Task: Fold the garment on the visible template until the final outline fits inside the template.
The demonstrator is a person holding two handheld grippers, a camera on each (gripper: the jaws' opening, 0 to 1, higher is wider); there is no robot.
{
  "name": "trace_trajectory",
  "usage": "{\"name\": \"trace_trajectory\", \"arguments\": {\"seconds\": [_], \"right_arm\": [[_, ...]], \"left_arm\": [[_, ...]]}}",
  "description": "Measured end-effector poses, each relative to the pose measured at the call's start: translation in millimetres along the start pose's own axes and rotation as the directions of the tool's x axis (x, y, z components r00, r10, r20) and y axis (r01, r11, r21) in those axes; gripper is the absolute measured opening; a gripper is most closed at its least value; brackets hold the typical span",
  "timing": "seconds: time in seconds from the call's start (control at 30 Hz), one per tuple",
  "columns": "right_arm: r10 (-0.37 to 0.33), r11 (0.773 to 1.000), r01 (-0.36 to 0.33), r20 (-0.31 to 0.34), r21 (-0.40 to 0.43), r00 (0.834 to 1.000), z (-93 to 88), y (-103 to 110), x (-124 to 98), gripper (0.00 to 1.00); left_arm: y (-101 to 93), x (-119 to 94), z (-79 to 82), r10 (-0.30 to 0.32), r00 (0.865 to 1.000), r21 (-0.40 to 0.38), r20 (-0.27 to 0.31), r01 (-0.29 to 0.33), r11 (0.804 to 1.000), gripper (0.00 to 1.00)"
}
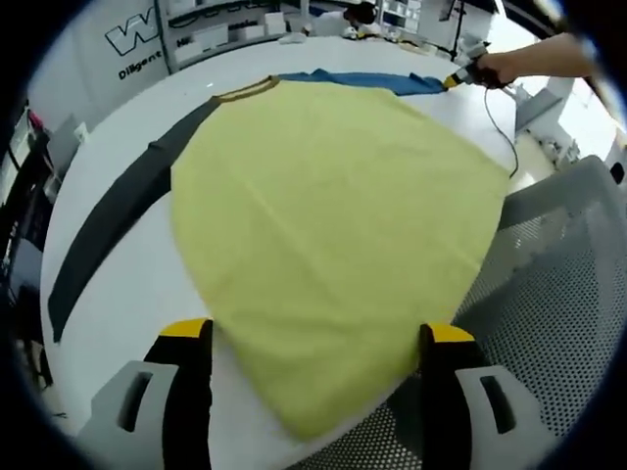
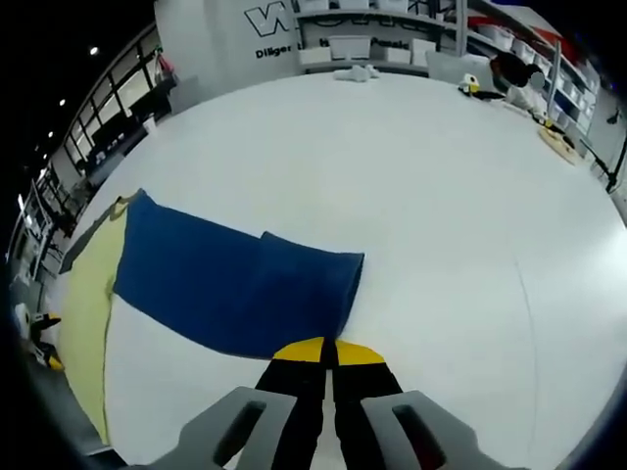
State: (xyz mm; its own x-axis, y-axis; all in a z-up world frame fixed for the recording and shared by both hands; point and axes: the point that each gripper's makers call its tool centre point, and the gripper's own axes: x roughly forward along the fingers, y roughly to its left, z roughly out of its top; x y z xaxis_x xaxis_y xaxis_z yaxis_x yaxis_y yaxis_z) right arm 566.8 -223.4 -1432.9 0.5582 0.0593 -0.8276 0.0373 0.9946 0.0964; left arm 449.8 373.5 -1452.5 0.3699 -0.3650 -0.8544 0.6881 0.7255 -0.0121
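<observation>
Left gripper view: the left tongs (image 1: 318,343) stand wide apart at 6 o'clock, holding nothing, with the hem of the yellow garment body (image 1: 333,245) lying between them, near the worktop (image 1: 137,294) edge. The body spreads flat toward 12 o'clock, where its collar (image 1: 245,91) sits; a dark sleeve (image 1: 108,230) runs out toward 9 o'clock, and a blue sleeve (image 1: 362,80) toward 1 o'clock, where a hand carries the right tongs (image 1: 460,76). A perforated chair (image 1: 558,284) stands at 4 o'clock.

Right gripper view: the right tongs (image 2: 328,351) are pressed together at 6 o'clock on the cuff edge of the blue sleeve (image 2: 235,284), which lies flat toward 9 o'clock. No template outline can be made out.

Judged step: the first sleeve fold, just gripped. The next move calls for lifting the cuff and carrying it across onto the yellow body, keeping the fabric from dragging.
</observation>
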Motion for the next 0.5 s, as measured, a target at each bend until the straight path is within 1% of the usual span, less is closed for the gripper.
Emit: {"name": "trace_trajectory", "arguments": {"seconds": [0.13, 0.2, 0.23, 0.4, 0.5], "right_arm": [[0.004, 1.0, -0.004, 0.02, -0.008, 1.0, 5.5, 3.4, -4.1, 0.0], [0.004, 1.0, -0.004, 0.026, -0.008, 1.0, 7.8, 3.9, -7.2, 0.0], [0.005, 1.0, -0.004, 0.03, -0.009, 1.0, 8.9, 4.7, -9.0, 0.0], [0.013, 0.999, -0.01, 0.065, -0.039, 0.998, 16.3, 11.4, -22.2, 0.0], [0.022, 0.998, -0.017, 0.106, -0.055, 0.994, 24.7, 18.7, -33.9, 0.0]], "left_arm": [[0.2, -0.2, 0.5, -0.002, 1.0, 0.0, 0.002, 0.002, 1.0, 0.87], [-1.8, -1.4, 1.2, -0.015, 1.0, -0.008, 0.001, 0.015, 1.0, 0.89], [-3.3, -4.6, 5.5, -0.021, 1.0, -0.017, 0.023, 0.021, 1.0, 0.89], [1.3, -14.6, 18.7, -0.008, 0.996, -0.045, 0.084, 0.012, 0.999, 0.89], [4.6, -20.0, 26.3, 0.002, 0.994, -0.056, 0.112, 0.004, 0.998, 0.89]]}}
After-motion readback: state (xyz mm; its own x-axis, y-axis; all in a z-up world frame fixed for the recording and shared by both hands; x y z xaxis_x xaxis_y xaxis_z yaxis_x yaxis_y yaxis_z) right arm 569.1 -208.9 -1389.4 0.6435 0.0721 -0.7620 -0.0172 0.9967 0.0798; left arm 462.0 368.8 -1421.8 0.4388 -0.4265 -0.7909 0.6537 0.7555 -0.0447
